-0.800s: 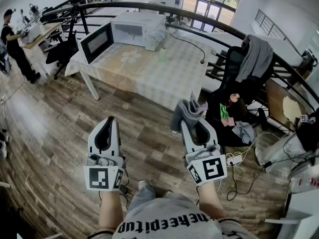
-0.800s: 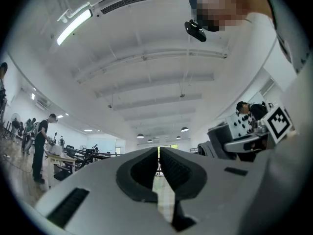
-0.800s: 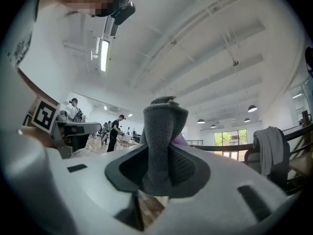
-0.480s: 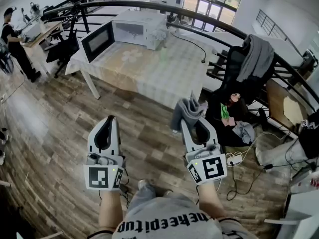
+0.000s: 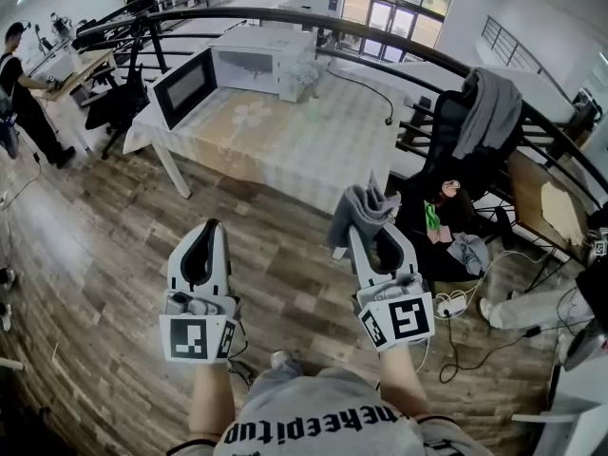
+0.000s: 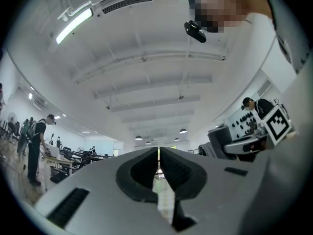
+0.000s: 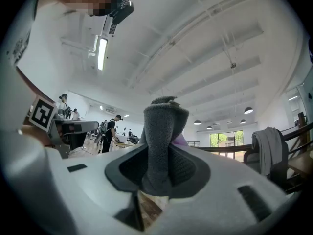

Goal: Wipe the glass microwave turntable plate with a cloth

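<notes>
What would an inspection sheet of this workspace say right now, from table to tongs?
Surface: table, cloth-covered, ahead of the person.
Job's things: microwave on the table, door open; glass plate not made out.
Clutter: bags on the floor beside a chair.
Grippers: left tongs shut, empty; right tongs shut on the grey cloth.
Cables: one cable across the table; power strip and cords on the floor.
Surroundings: wooden floor, curved railing, person at a far desk.

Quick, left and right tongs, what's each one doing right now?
Left tongs: closed, nothing between them.
Right tongs: closed on a folded grey fuzzy cloth.
</notes>
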`<state>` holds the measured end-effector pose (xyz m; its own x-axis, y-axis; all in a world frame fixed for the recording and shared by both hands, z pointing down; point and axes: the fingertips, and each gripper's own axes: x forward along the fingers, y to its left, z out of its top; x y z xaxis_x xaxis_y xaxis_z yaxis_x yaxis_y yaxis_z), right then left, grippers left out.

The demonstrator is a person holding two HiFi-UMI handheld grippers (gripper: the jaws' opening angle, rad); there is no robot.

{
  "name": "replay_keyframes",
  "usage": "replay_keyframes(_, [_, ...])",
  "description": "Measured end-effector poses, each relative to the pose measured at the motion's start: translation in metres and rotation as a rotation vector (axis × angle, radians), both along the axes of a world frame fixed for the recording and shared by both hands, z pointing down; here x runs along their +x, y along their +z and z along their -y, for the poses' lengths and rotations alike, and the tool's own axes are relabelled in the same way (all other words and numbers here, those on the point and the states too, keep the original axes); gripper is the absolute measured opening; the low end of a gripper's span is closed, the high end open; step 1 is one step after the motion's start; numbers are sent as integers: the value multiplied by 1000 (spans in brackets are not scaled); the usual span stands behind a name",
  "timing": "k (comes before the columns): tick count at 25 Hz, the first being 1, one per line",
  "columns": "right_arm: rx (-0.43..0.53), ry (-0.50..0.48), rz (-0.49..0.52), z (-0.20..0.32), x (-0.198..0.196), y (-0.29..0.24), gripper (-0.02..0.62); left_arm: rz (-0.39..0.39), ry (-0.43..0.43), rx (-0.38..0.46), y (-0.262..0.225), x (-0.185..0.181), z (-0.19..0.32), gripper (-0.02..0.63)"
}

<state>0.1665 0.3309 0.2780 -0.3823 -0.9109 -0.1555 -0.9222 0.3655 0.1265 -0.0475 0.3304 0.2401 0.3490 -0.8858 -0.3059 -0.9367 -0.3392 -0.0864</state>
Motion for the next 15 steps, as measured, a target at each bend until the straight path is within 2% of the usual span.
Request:
replay_keyframes(10, [-31, 8, 17, 25, -25, 15, 107, -3, 15, -11, 12, -28, 29, 12])
replay_keyframes(15, [-46, -2, 27, 62, -30, 23, 107, -3, 2, -27, 22, -37, 59, 12])
